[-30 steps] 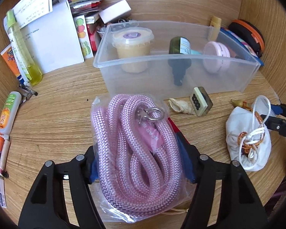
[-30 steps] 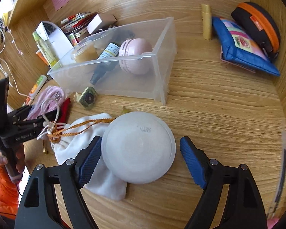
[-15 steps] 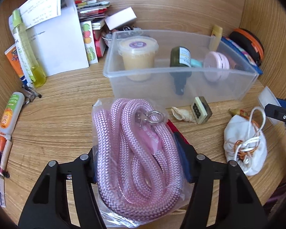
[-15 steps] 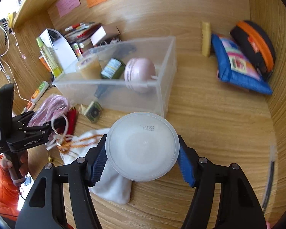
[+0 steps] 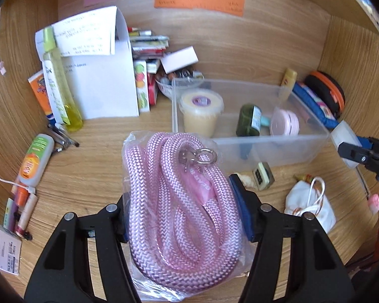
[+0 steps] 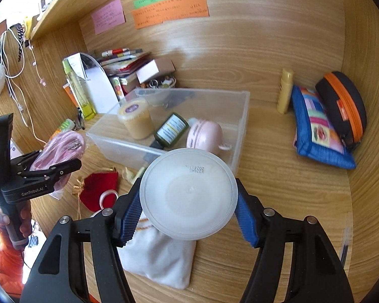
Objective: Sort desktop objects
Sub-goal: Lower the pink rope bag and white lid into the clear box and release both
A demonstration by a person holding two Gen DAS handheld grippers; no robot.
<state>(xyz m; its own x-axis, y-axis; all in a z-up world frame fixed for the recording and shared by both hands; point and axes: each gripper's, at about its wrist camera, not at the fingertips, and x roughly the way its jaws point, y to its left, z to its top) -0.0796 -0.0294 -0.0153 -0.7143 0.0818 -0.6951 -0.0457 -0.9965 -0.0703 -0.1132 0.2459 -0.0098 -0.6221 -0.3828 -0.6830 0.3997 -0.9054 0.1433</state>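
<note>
A coiled pink rope [image 5: 164, 166] in a clear plastic bag hangs above the desk, with my left gripper [image 5: 182, 212] shut on its sides. My right gripper [image 6: 188, 219] is shut on a round white plastic tub [image 6: 189, 192], held flat side toward the camera above a white drawstring pouch [image 6: 159, 257]. A clear plastic bin [image 5: 265, 146] stands just beyond both and holds a cream tub [image 5: 200, 111], a green bottle [image 5: 249, 121] and a pink round case [image 5: 284, 123]. In the right wrist view, the left gripper [image 6: 50, 169] with the rope is at the left.
A red pouch [image 6: 101, 184], a shell and a small keypad block [image 5: 262, 176] lie before the bin. A white paper bag [image 5: 101, 88], a yellow spray bottle [image 5: 60, 88] and tubes crowd the back left. A blue pouch [image 6: 318, 131] and an orange-trimmed case [image 6: 343, 106] sit at the right wall.
The right jaws closed on the round tub and lifted it off the white pouch. The left gripper rose with the bagged rope, which uncovered the red pouch.
</note>
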